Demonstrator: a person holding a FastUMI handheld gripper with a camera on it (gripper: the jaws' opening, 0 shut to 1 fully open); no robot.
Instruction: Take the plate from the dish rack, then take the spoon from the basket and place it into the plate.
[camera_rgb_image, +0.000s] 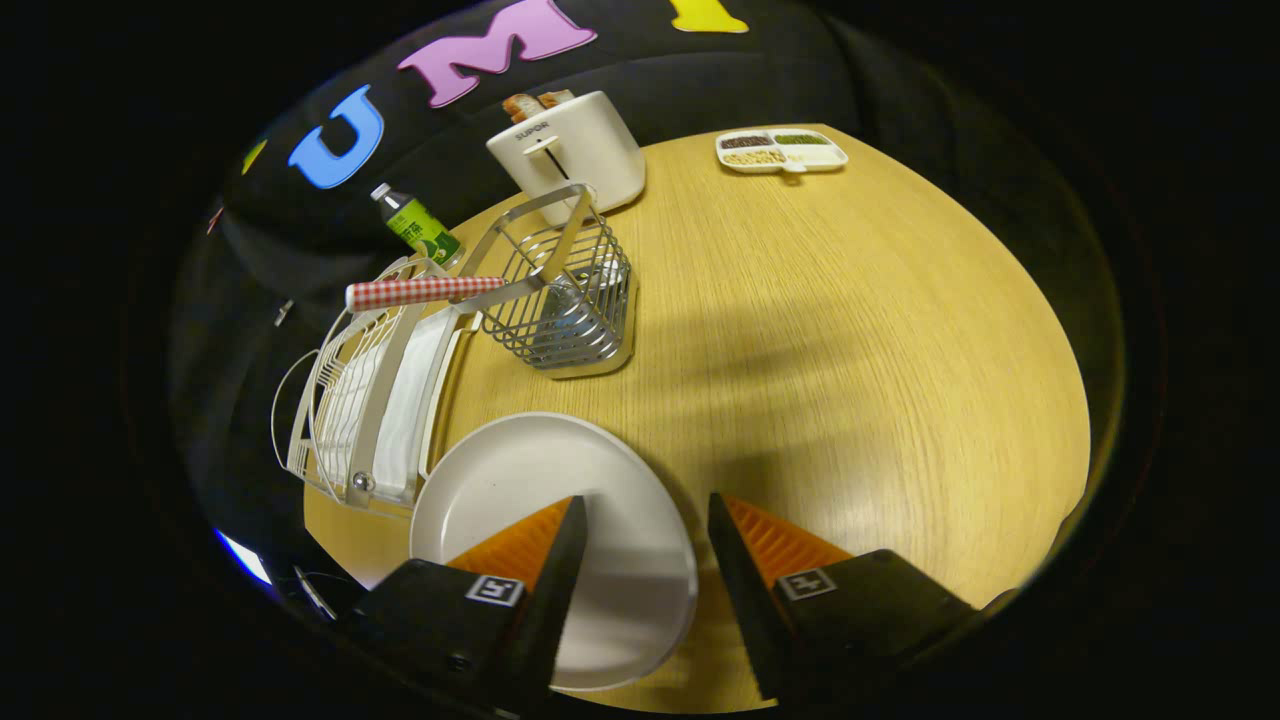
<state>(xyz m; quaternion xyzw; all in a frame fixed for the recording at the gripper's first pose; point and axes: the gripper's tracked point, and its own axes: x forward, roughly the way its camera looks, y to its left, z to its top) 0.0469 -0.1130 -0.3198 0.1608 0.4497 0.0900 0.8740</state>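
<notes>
A white plate lies flat on the wooden table, partly under my left finger and reaching into the gap between the fingers. My gripper is open above it and holds nothing. Beyond the plate stands a wire basket. The spoon, with a red-and-white checked handle, sticks out of the basket toward the white dish rack. Its bowl sits down inside the basket. The rack stands beside the plate and the basket.
A white toaster with bread in it stands behind the basket. A green bottle lies behind the rack. A divided white tray of grains sits at the table's far edge. Bare wood spreads ahead of my right finger.
</notes>
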